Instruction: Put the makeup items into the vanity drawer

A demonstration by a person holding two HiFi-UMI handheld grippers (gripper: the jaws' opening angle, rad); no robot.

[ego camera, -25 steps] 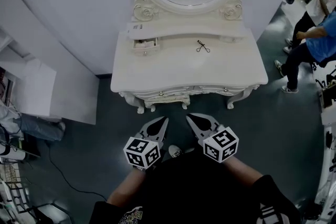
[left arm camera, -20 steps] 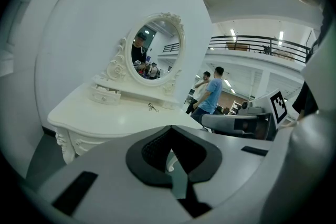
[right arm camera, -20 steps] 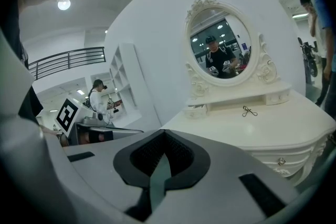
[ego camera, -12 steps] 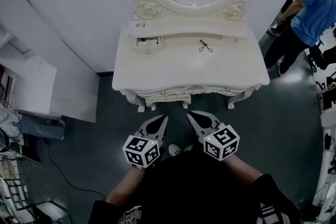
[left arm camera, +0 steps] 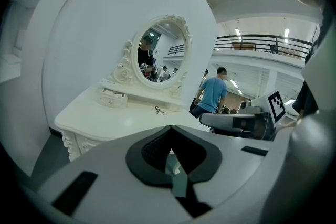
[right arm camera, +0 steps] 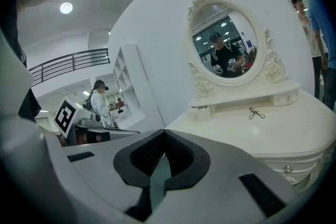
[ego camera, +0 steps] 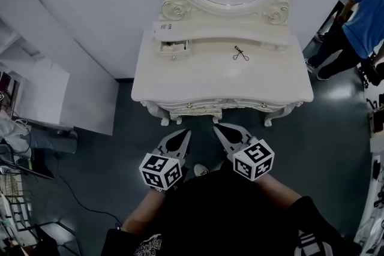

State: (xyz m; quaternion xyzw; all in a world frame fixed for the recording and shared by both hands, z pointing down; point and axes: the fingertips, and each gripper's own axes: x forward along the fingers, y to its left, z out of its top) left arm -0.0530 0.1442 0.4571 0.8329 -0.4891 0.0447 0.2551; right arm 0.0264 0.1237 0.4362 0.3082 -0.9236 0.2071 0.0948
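Left fingers: closed tip to tip, with nothing between them. The left gripper hangs short of the front edge of the counter.
Right fingers: also closed and empty. The right gripper sits beside the left one, equally short of the counter.
Task item: I see one eyelash curler lying flat toward the back right of the counter. It is just in front of the raised shelf and well apart from both grippers. I can make out no other makeup items.
Drawer: the small drawer at the left end of the shelf stands pulled out. I cannot tell what is in it.
Handling (my judgement): the curler looks light, stiff and thin, probably smooth metal, so it is likely to slip and to pivot in a loose grip.
Hold point (my judgement): I would take it across the shank, between the looped handles and the clamp head. The fingers would need to come down close to the counter surface.
Writing: a small label sits on the shelf above the drawer, its print too small to read. The marker cubes carry only square patterns. No brand is legible.
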